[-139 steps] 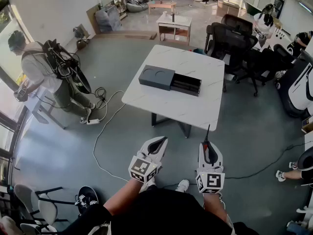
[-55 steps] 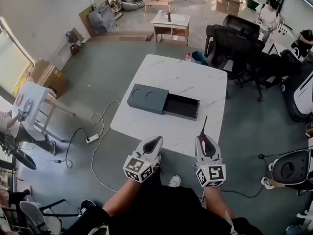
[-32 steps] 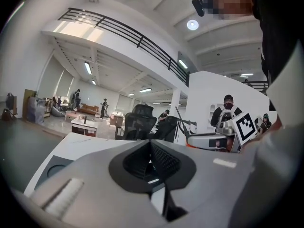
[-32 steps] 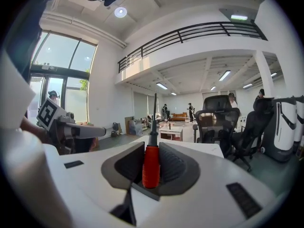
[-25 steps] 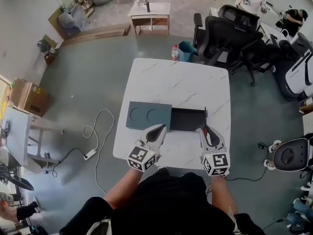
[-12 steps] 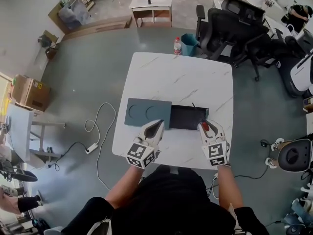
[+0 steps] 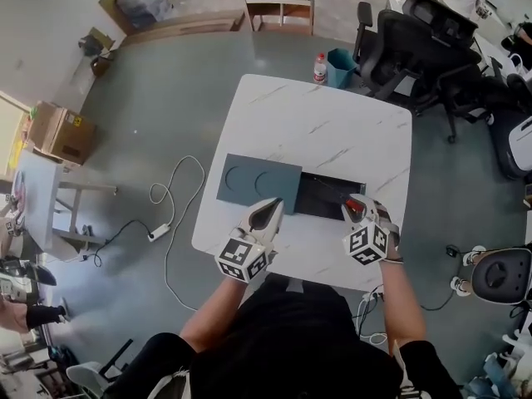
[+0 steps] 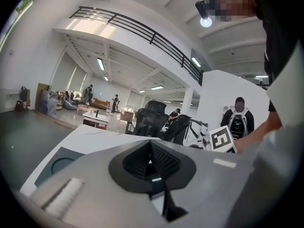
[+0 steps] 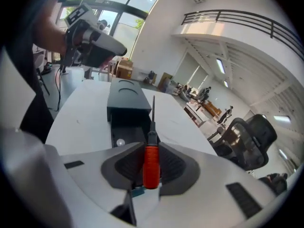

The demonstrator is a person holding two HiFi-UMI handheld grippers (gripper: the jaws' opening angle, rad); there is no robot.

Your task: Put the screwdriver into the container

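While the right gripper [image 9: 151, 146] pinches the screwdriver [image 9: 151, 167] across its red handle, the thin dark shaft runs straight out ahead of the pads and points over the open tray of the container [image 9: 126, 101]. From the head view I read the tip as above the tray's dark hollow, not yet down in it. My left gripper [image 8: 151, 151] has its jaws pressed together with nothing between them, and it sits by the near edge of the container's closed half; I cannot tell whether it touches.

I judge the screwdriver light and fully rigid, so it won't sag or bend. The handle looks like smooth plastic, though, and a round handle could roll or swing between flat pads if I tilt it sharply. The handle is the right place to hold: it is the thickest part and probably near the balance point, whereas the shaft is too thin to clamp securely. The container rests on a white marble-pattern table [image 7: 332, 131].
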